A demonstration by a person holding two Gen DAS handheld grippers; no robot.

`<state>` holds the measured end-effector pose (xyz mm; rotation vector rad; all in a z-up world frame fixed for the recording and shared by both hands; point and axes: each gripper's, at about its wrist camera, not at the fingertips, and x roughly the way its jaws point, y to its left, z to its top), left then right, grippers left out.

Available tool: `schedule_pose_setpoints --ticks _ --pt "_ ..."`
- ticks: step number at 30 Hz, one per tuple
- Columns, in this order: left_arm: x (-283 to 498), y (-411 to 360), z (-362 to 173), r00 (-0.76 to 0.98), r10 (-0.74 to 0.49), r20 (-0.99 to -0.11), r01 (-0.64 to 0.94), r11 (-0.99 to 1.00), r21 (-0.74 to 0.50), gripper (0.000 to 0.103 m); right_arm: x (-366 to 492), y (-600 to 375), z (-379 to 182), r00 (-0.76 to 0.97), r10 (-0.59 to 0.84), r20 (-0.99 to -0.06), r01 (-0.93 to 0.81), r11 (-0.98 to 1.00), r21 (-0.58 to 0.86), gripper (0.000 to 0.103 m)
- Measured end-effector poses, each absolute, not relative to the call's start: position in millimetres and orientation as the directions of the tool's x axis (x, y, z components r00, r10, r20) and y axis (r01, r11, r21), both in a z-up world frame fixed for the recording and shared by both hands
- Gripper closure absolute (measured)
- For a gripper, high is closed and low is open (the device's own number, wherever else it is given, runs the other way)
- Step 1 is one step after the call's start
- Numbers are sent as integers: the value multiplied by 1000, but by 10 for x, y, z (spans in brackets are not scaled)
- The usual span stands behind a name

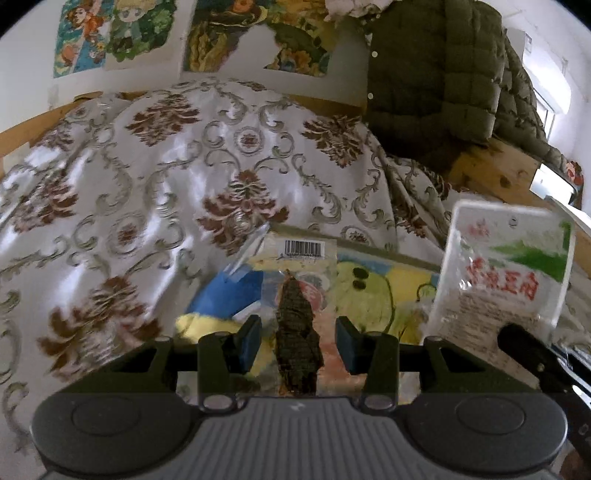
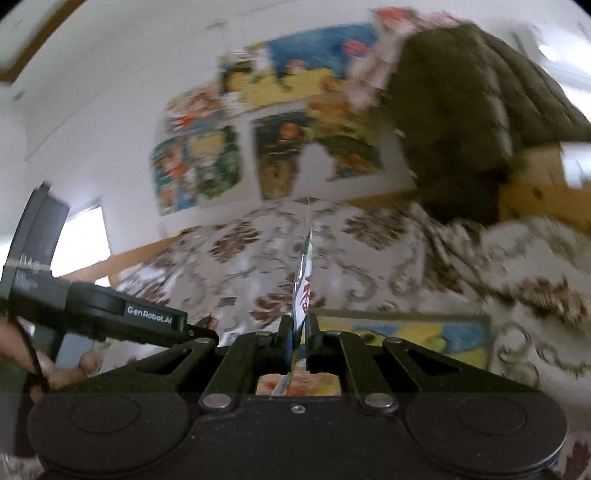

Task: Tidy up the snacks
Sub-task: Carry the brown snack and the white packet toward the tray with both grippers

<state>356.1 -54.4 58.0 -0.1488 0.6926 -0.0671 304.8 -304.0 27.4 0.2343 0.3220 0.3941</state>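
Observation:
My left gripper is closed on a clear packet that has a barcode at its top and a dark brown strip of snack inside; the blue pads press its two side edges. My right gripper is shut on a white packet with red characters, seen edge-on in the right wrist view. In the left wrist view the white packet shows its face at the right, above a black finger of the right gripper. Both packets hang above a flat box with a cartoon print.
A bedspread with brown floral patterns covers the bed. The cartoon-printed box lies on it. A green quilted jacket hangs over a wooden frame at the right. Posters cover the wall. A hand holds the left gripper.

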Motion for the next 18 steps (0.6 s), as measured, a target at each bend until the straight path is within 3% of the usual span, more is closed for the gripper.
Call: schedule_pose_setpoints --ticks 10,18 --pt "4052 -1180 201 725 -140 -674 61 988 -140 55 3351 -3330 -69 851 364 -379 -212 897 387 96" --pt "4131 -1442 -12 697 -86 -712 65 996 -57 55 3433 -3373 -246 815 340 -469 -128 895 426 91"
